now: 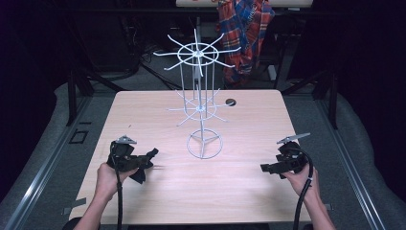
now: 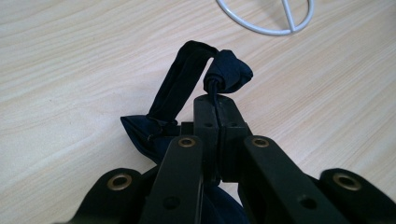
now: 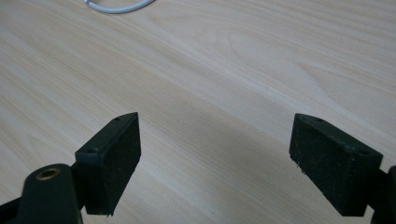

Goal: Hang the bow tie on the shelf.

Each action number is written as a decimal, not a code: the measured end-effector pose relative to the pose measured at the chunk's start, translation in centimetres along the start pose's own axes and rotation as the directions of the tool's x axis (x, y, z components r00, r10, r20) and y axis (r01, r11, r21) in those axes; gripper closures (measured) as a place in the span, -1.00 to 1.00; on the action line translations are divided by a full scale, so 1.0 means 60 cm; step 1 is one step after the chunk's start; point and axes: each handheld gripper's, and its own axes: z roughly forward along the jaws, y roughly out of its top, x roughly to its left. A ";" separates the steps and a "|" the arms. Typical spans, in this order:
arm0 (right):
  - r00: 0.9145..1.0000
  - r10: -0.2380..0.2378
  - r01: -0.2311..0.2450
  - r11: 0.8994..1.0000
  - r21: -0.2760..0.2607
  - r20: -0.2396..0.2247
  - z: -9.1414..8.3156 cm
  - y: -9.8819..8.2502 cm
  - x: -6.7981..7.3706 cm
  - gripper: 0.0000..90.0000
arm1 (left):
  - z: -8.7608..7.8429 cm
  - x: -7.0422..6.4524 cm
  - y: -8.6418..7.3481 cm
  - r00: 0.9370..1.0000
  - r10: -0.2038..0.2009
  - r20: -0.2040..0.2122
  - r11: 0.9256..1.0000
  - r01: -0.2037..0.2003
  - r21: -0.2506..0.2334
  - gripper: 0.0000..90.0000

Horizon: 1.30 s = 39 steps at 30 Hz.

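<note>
Now | left gripper (image 1: 143, 165): jaws clamp dark cloth (image 2: 187, 79), raised | right gripper (image 1: 268, 168): jaws wide, level

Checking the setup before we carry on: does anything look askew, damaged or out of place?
Nothing stands out. The wire rack stands upright on the table, undamaged. The left gripper is shut on a dark cloth item; the right gripper is open with nothing between its jaws.
</note>
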 end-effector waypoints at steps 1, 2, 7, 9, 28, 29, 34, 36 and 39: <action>1.000 -0.001 0.001 1.000 0.003 -0.004 0.000 0.000 -0.001 -0.64 | 0.000 0.000 0.000 1.000 0.000 -0.003 1.000 0.000 -0.002 0.98; 1.000 -0.001 0.001 1.000 0.004 -0.004 0.000 0.000 -0.001 -0.64 | -0.001 -0.001 0.001 1.000 0.000 -0.004 1.000 0.000 -0.001 0.98; 1.000 0.002 -0.002 1.000 0.004 -0.005 0.000 0.000 -0.001 -0.64 | -0.007 0.001 0.003 1.000 -0.007 -0.011 1.000 0.007 -0.015 0.98; 1.000 0.002 -0.002 1.000 0.004 -0.005 0.000 0.000 -0.001 -0.64 | -0.009 0.001 0.004 1.000 -0.011 -0.016 1.000 0.011 -0.022 0.98; 0.999 0.032 -0.033 0.999 -0.002 -0.033 0.004 -0.001 -0.010 -0.65 | -0.023 0.003 0.025 0.999 -0.017 -0.040 0.997 0.013 -0.082 0.98; 0.999 0.036 -0.036 0.999 -0.003 -0.033 0.004 -0.002 -0.010 -0.65 | -0.025 0.003 0.026 0.999 -0.017 -0.041 0.996 0.014 -0.083 0.98; 0.999 0.036 -0.036 0.999 -0.001 -0.039 0.005 -0.001 -0.010 -0.65 | -0.034 0.006 0.032 0.999 -0.029 -0.040 0.993 0.024 -0.116 0.98; 0.999 0.037 -0.037 0.999 -0.002 -0.040 0.006 -0.001 -0.010 -0.65 | -0.036 0.007 0.034 0.998 -0.037 -0.046 0.990 0.030 -0.139 0.98; 0.998 0.035 -0.035 0.999 0.004 -0.047 0.007 -0.001 -0.011 -0.65 | -0.038 0.007 0.040 0.998 -0.040 -0.045 0.987 0.033 -0.157 0.98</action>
